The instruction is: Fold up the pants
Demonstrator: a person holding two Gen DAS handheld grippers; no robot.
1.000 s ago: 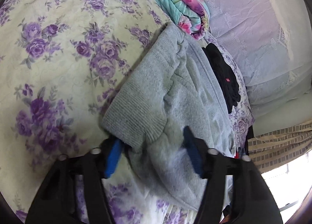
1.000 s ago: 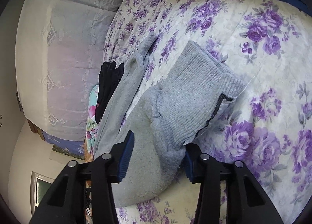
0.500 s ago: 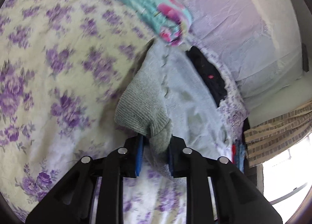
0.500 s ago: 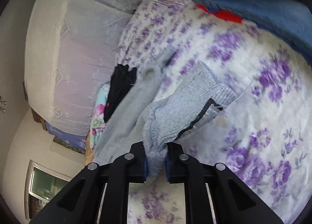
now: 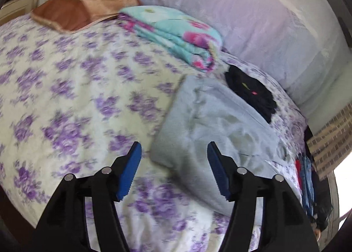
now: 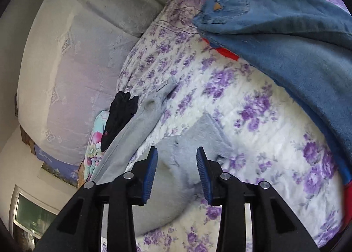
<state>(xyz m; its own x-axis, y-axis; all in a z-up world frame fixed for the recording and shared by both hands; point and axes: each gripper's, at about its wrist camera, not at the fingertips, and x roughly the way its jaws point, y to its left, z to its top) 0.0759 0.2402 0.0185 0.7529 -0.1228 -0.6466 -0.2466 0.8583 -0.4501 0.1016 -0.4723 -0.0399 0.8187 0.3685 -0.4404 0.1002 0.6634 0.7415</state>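
Both grippers are hovering over the bed, jaws having just been opening: the left gripper is standing wide with nothing pressed between its pads, the right gripper narrower and also gripping nothing. Just beyond them the grey pants are lying folded on the flowered bedspread, beside black gloves. They are looking soft, thick and floppy, probably light; pinching a doubled edge or corner seems the surest hold.

Grey pants, purple-flowered white bedspread, blue-padded black tongs, turquoise-and-pink floral blanket
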